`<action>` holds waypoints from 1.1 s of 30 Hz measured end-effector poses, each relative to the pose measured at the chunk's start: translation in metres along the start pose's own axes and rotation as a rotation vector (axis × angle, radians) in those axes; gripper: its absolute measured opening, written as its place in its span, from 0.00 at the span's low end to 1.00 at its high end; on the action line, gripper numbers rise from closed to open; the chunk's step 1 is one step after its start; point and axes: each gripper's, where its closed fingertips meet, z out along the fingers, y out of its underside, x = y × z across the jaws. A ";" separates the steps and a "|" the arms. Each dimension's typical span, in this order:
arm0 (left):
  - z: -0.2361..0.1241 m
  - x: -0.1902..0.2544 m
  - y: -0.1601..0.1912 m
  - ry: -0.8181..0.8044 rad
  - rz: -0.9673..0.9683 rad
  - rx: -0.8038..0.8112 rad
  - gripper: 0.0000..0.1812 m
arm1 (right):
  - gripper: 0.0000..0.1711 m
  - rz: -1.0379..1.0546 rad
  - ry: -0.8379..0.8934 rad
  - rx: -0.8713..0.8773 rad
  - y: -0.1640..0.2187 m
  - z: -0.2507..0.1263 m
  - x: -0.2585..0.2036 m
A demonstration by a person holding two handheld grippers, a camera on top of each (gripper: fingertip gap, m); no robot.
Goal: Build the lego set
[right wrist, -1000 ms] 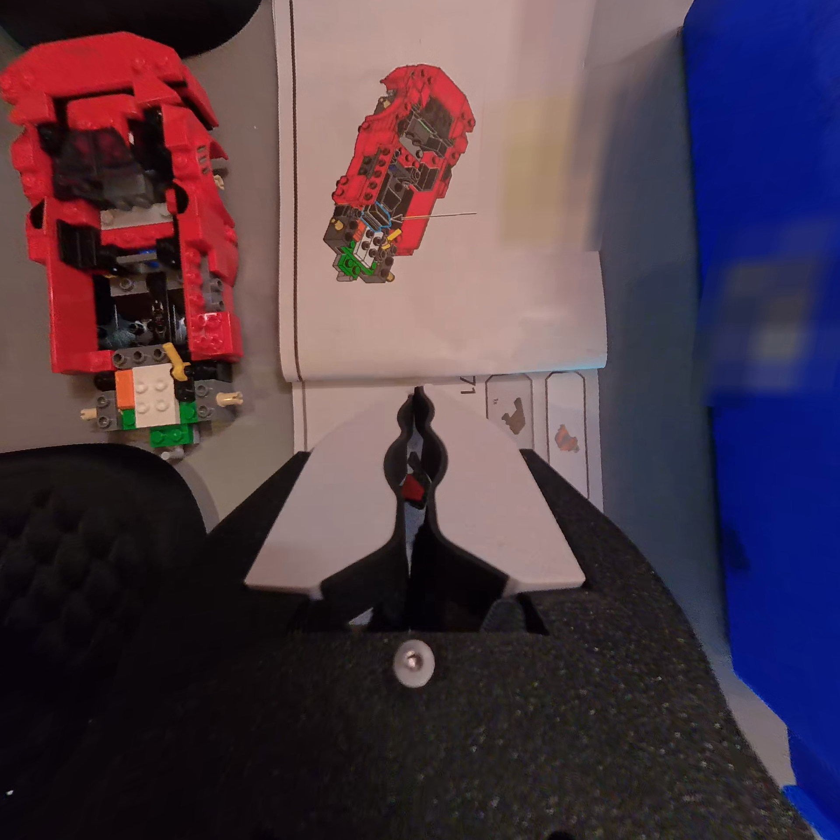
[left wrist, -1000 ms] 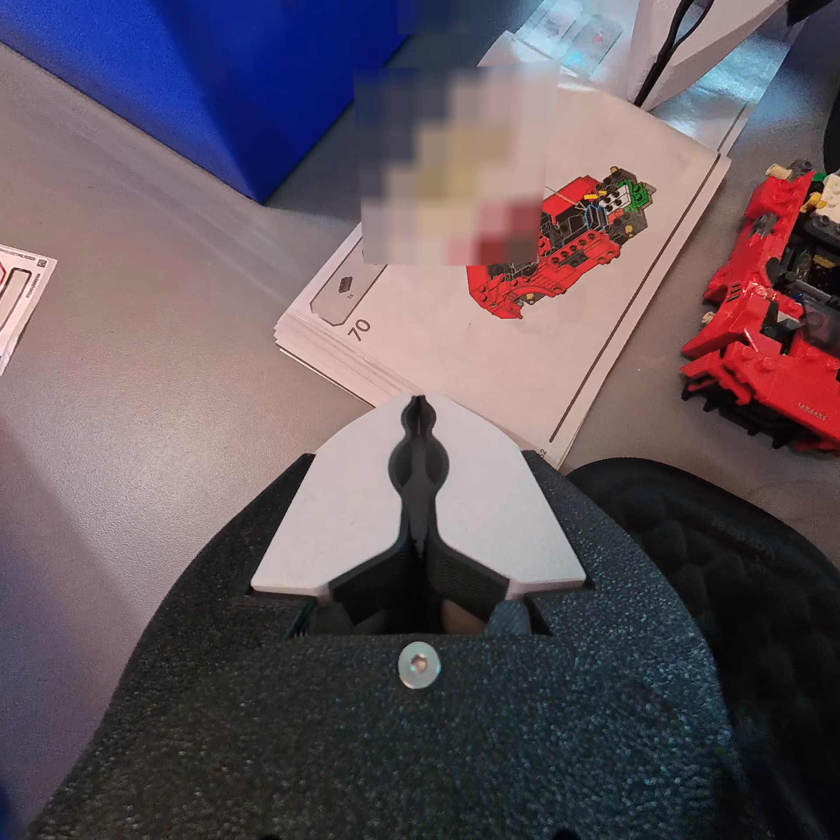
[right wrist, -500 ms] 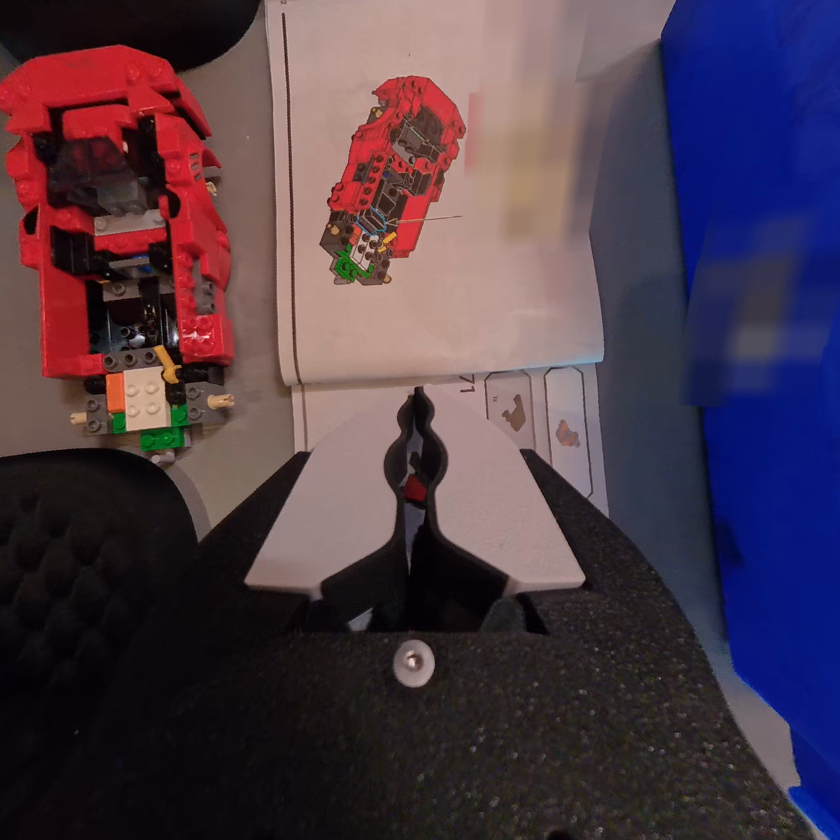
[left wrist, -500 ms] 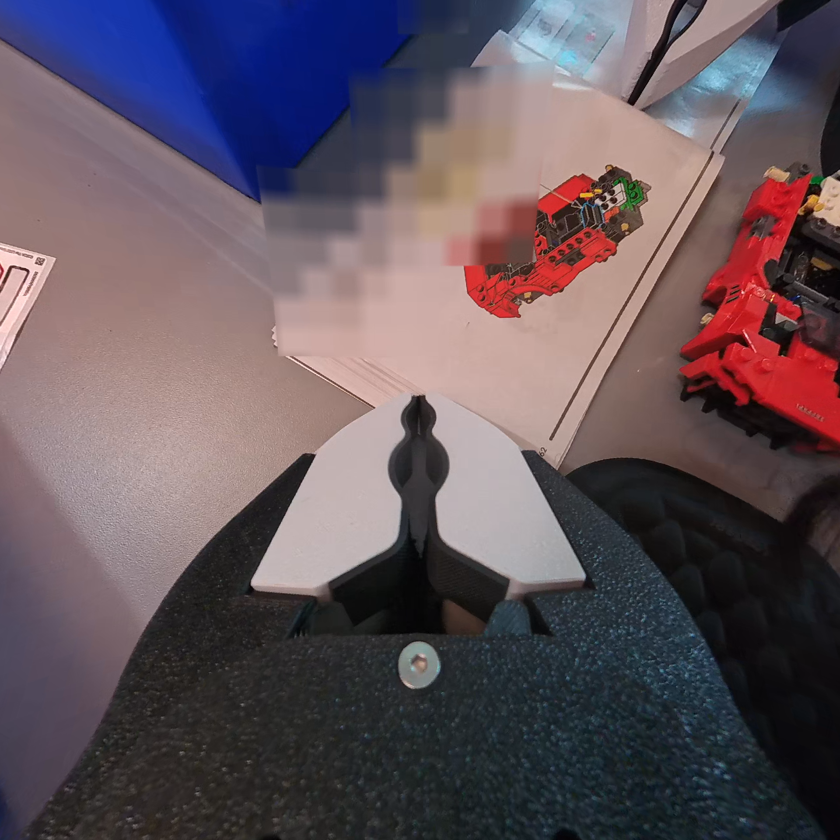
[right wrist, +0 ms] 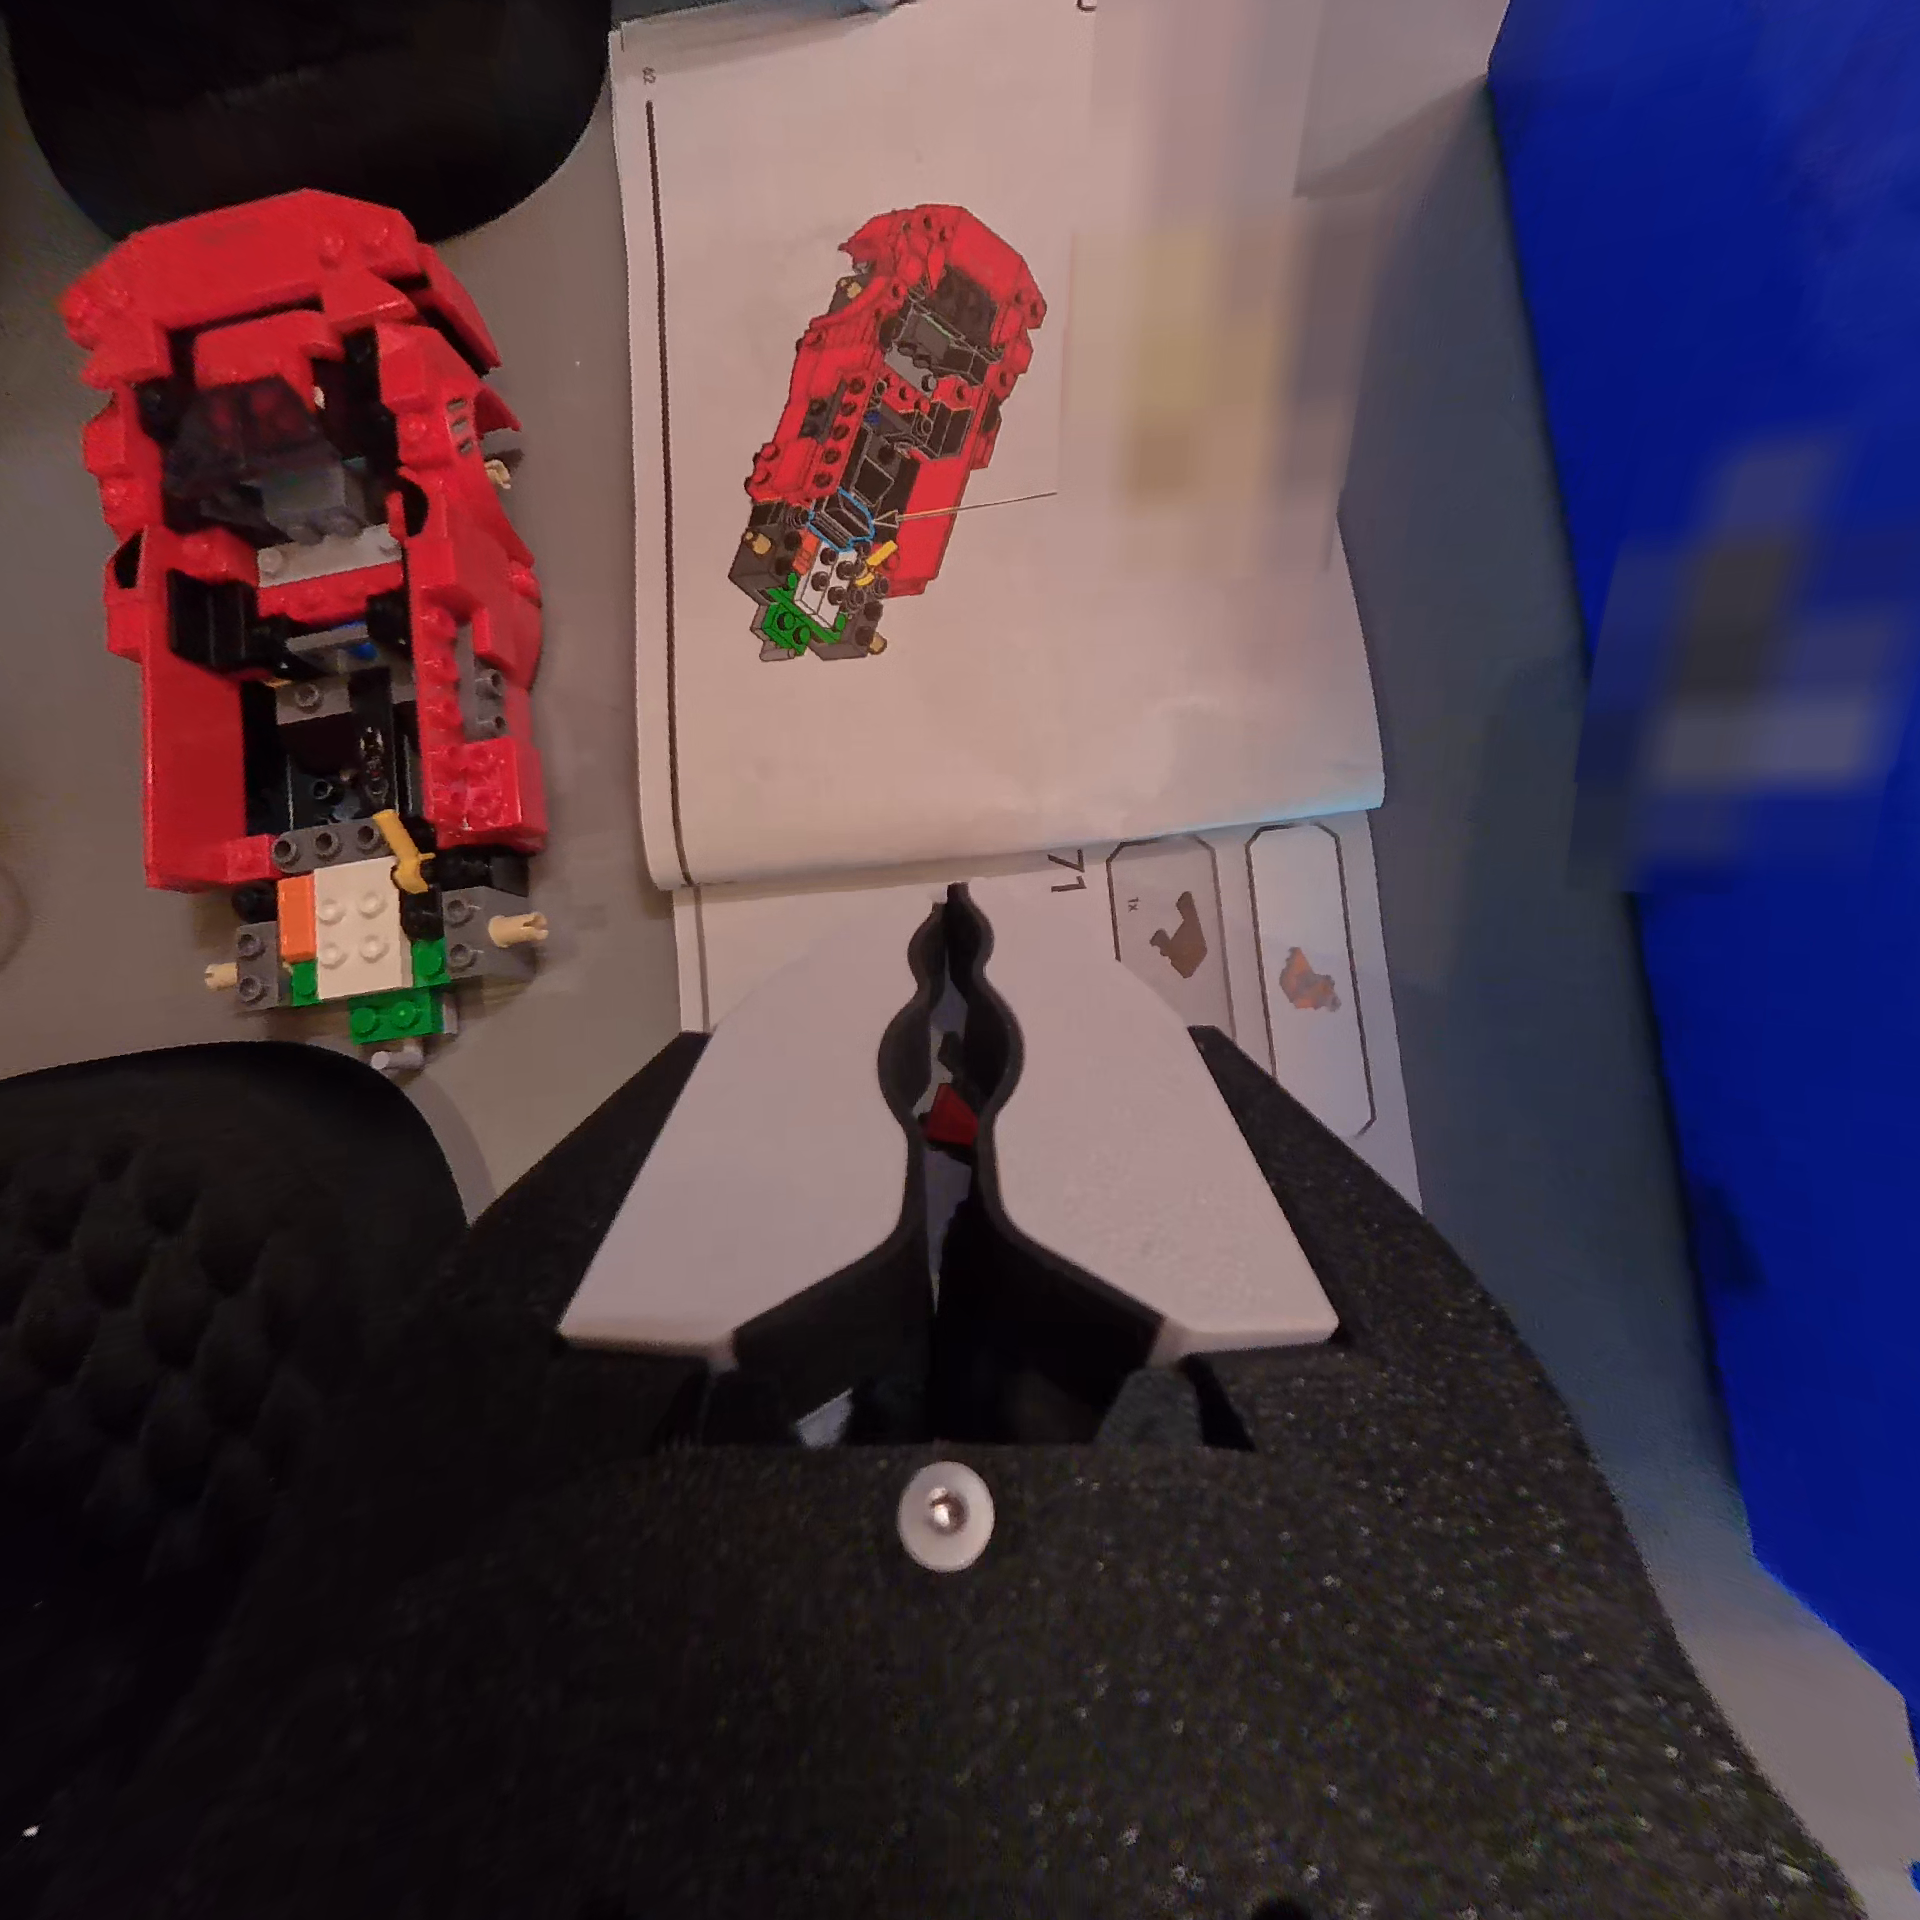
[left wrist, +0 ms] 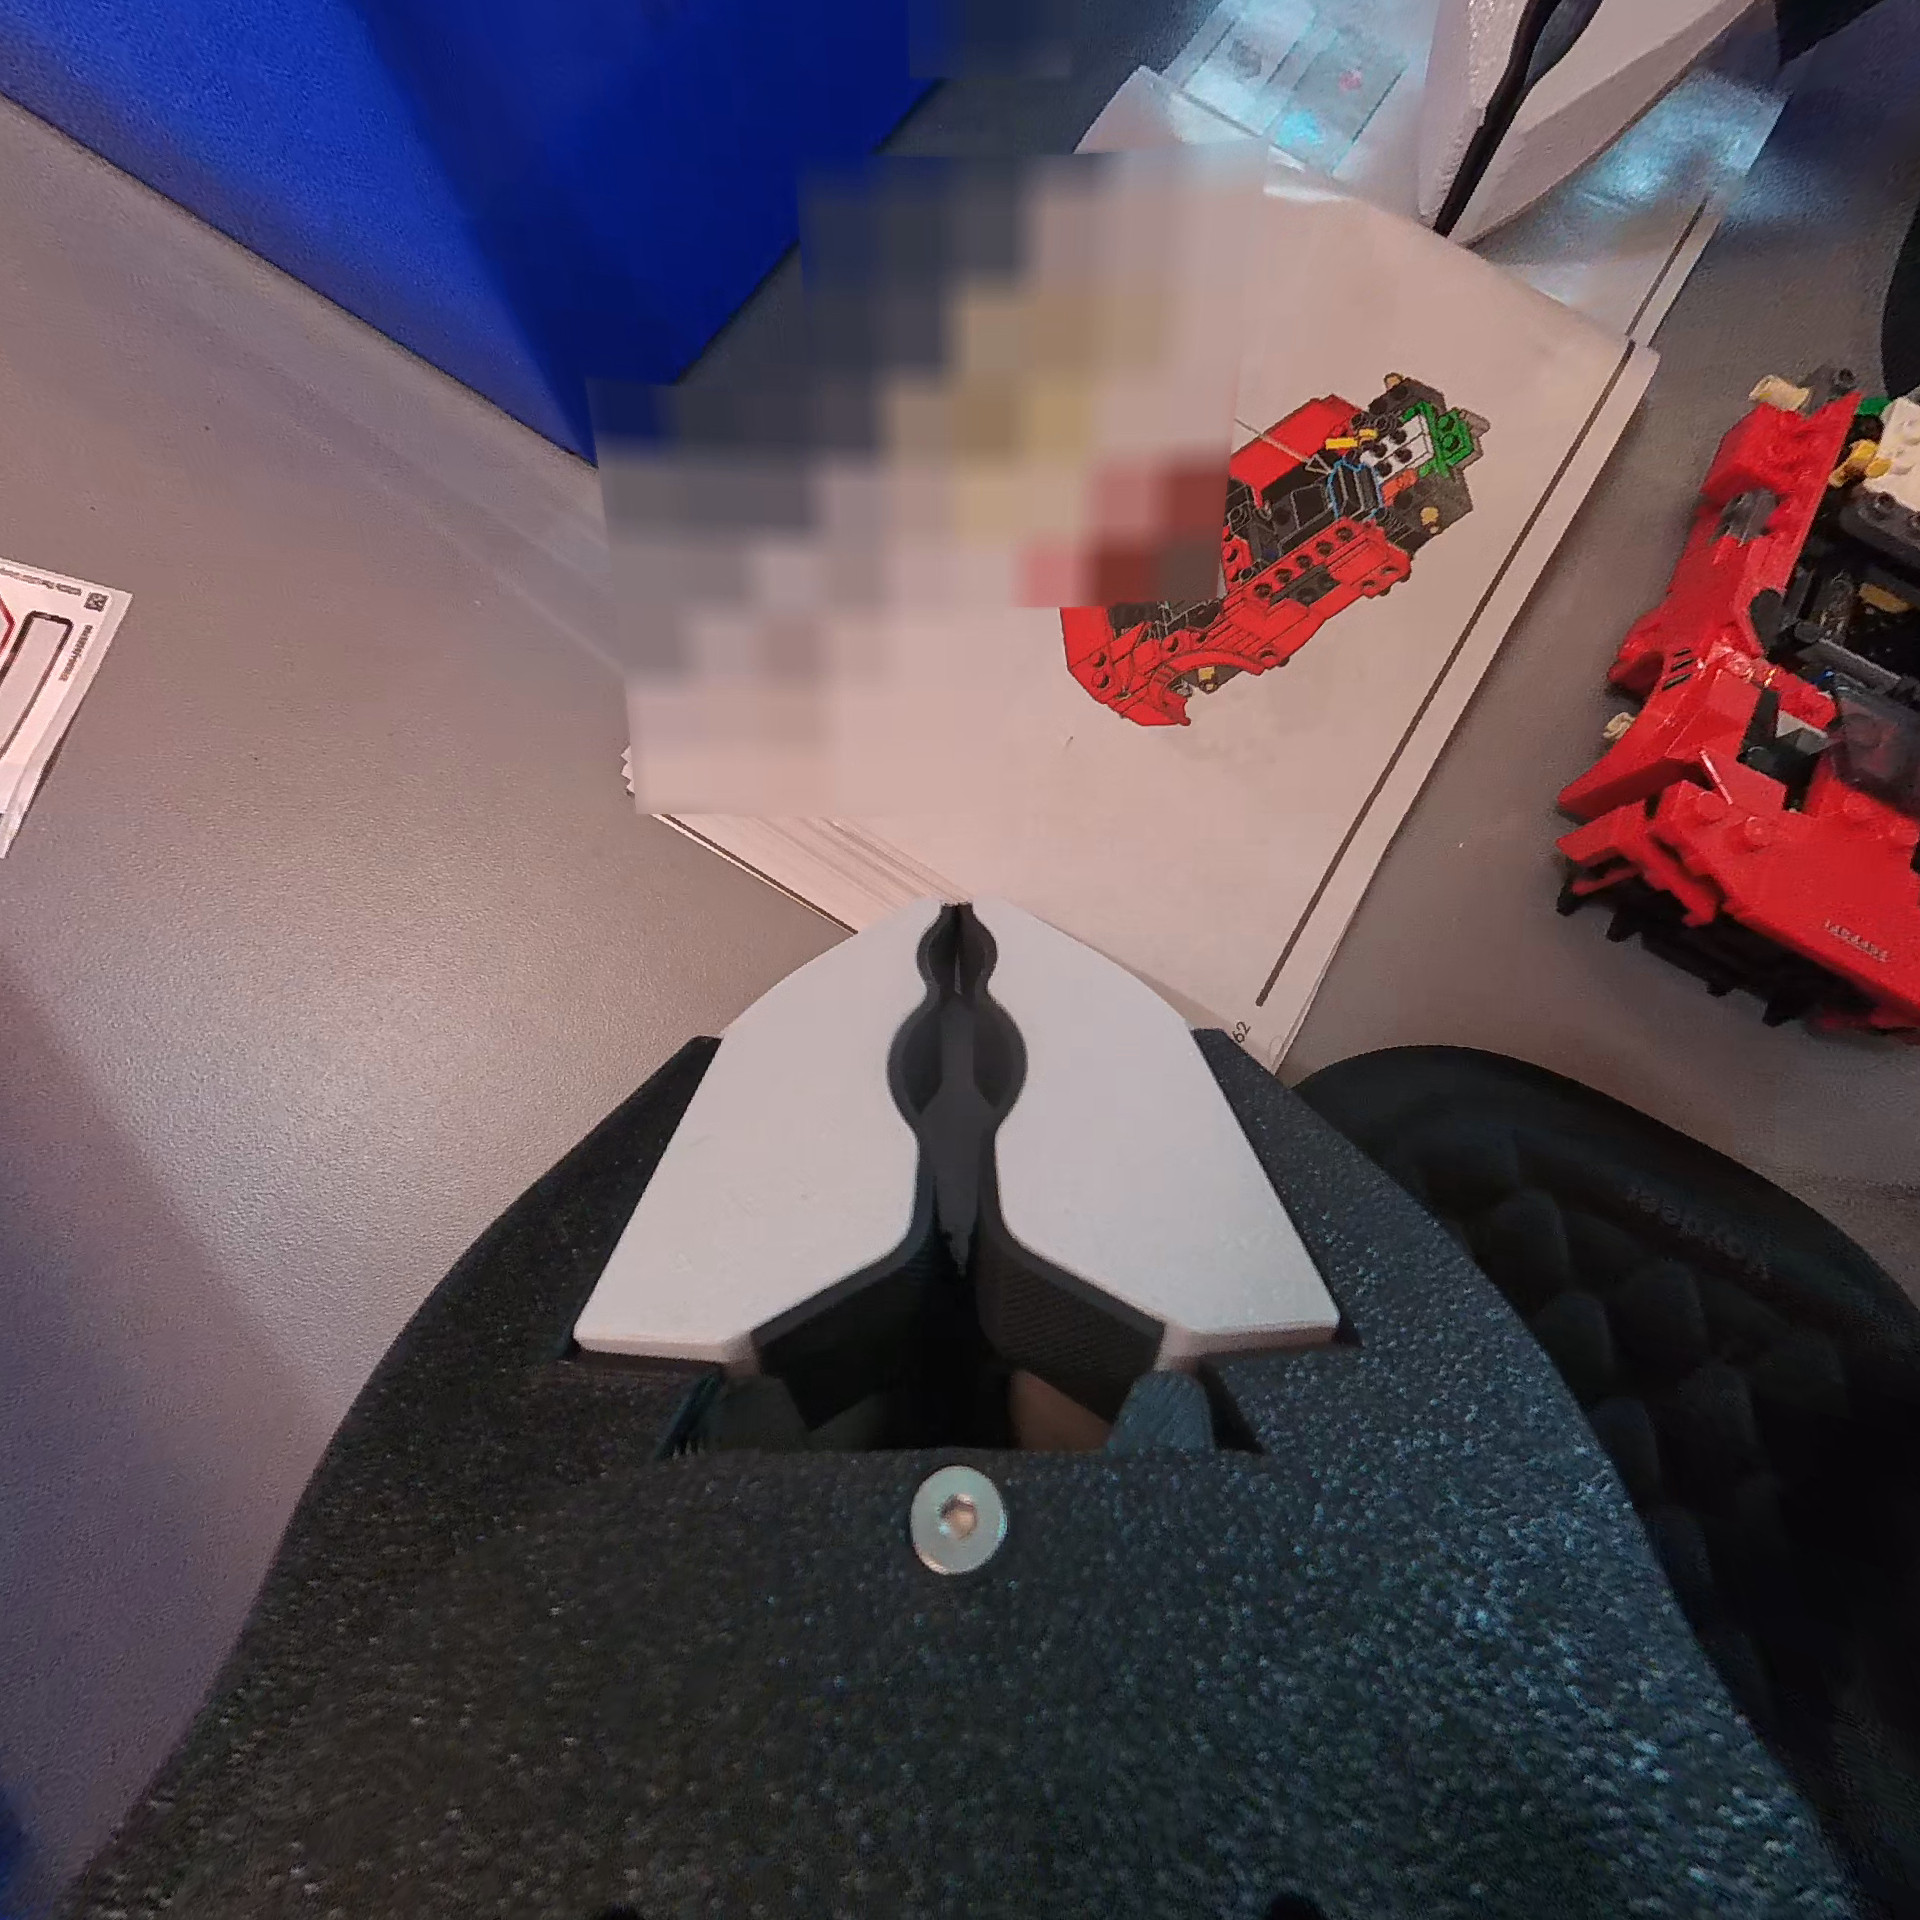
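Since a second ago the right wrist view has slid so the half-built red lego car (right wrist: 312, 603) sits lower, its green tail near the black padded mat (right wrist: 187, 1299). Right of it lies the open instruction booklet (right wrist: 997, 748), then a blue box (right wrist: 1745, 520). The left gripper (left wrist: 958, 920) is clenched empty; the right gripper (right wrist: 954, 902) clamps a small red piece (right wrist: 948, 1120).

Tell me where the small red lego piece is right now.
In the right wrist view, the small red piece sits pinched inside the shut right gripper, above the instruction booklet, with the red lego car to its left.
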 end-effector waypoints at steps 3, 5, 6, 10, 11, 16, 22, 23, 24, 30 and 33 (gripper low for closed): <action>0.000 0.000 0.000 0.001 -0.001 0.000 0.00 | 0.00 0.000 0.000 0.001 0.000 0.000 0.000; 0.000 0.000 0.000 0.001 -0.001 0.000 0.00 | 0.00 0.005 -0.001 0.003 0.000 0.000 0.000; 0.000 0.000 0.000 0.001 -0.002 0.000 0.00 | 0.00 0.006 -0.001 0.003 0.000 0.000 0.000; 0.000 0.000 0.000 0.001 -0.001 0.000 0.00 | 0.00 0.009 -0.003 0.005 0.000 0.000 0.000; 0.000 0.000 0.000 0.001 -0.002 0.000 0.00 | 0.00 0.010 -0.004 0.006 0.000 0.000 0.000; 0.000 0.000 0.000 0.000 0.000 0.000 0.00 | 0.00 0.019 -0.008 0.012 0.000 0.000 0.000; 0.000 0.000 0.000 -0.001 0.000 0.000 0.00 | 0.00 0.014 -0.005 0.011 0.000 0.000 -0.001; 0.000 0.000 0.000 -0.002 0.000 0.000 0.00 | 0.00 0.011 -0.005 0.010 0.000 0.000 0.000; 0.000 0.000 0.000 -0.002 0.000 0.000 0.00 | 0.00 0.012 -0.005 0.010 0.000 0.000 -0.001; 0.000 0.000 0.000 -0.006 0.003 0.000 0.00 | 0.00 -0.033 0.017 -0.002 -0.003 -0.001 -0.001; 0.000 0.000 0.000 -0.005 0.000 0.001 0.00 | 0.03 -0.069 0.030 0.089 -0.024 -0.010 -0.004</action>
